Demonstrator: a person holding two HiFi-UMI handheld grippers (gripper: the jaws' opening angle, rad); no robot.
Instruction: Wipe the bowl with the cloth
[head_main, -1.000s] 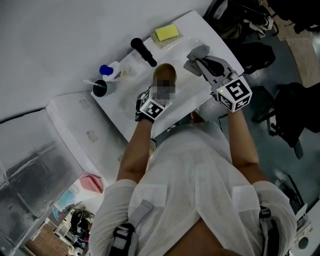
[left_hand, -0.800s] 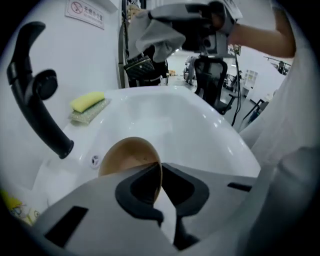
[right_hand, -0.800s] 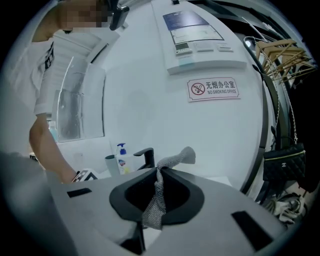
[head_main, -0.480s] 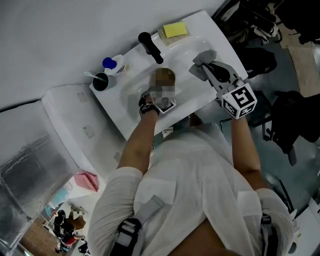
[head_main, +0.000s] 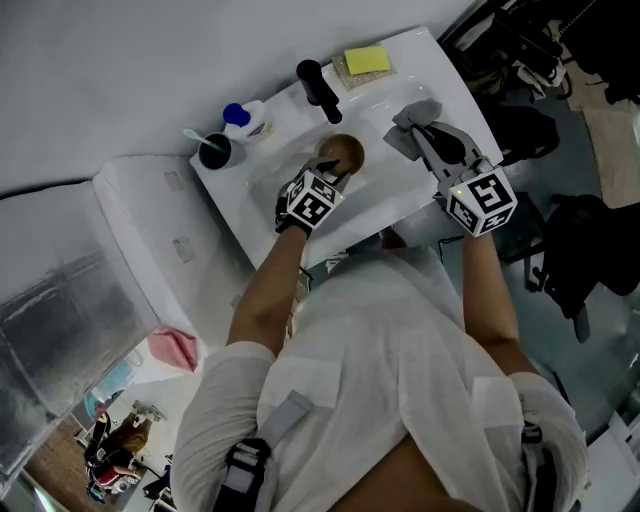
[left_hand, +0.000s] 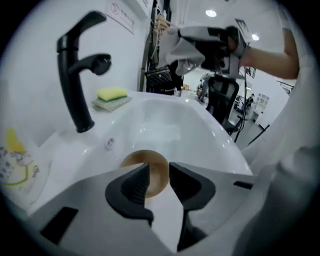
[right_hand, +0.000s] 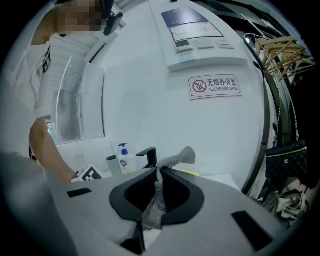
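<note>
Two grippers work over a white sink (left_hand: 165, 125). The left gripper (left_hand: 159, 171) points steeply down into the basin. Its jaws have just been opening and now stand partly apart, with a moderate gap between the dark pads. They clamp nothing. The brown bowl (left_hand: 141, 157) sits upright on the basin floor just past the tips. Its near rim shows through the gap and the left jaw overlaps its edge, but neither pad presses on it.

The right gripper (right_hand: 159, 170) is held higher, nearly level, over the sink's right side and well apart from the bowl. Its jaws are closed tight on a grey mesh cloth (right_hand: 154, 207). One end hangs down between the jaws toward the camera; the other pokes out past the tips and curls sideways.

Beyond the bowl, a black tap (left_hand: 73, 85) rises from the back rim, its spout reaching over the basin. A yellow sponge (left_hand: 112, 93) lies on the rim just beside the tap. On the tap's other side stand a soap bottle (head_main: 248, 117) with a blue cap and, next to it, a dark cup (head_main: 213, 152).
</note>
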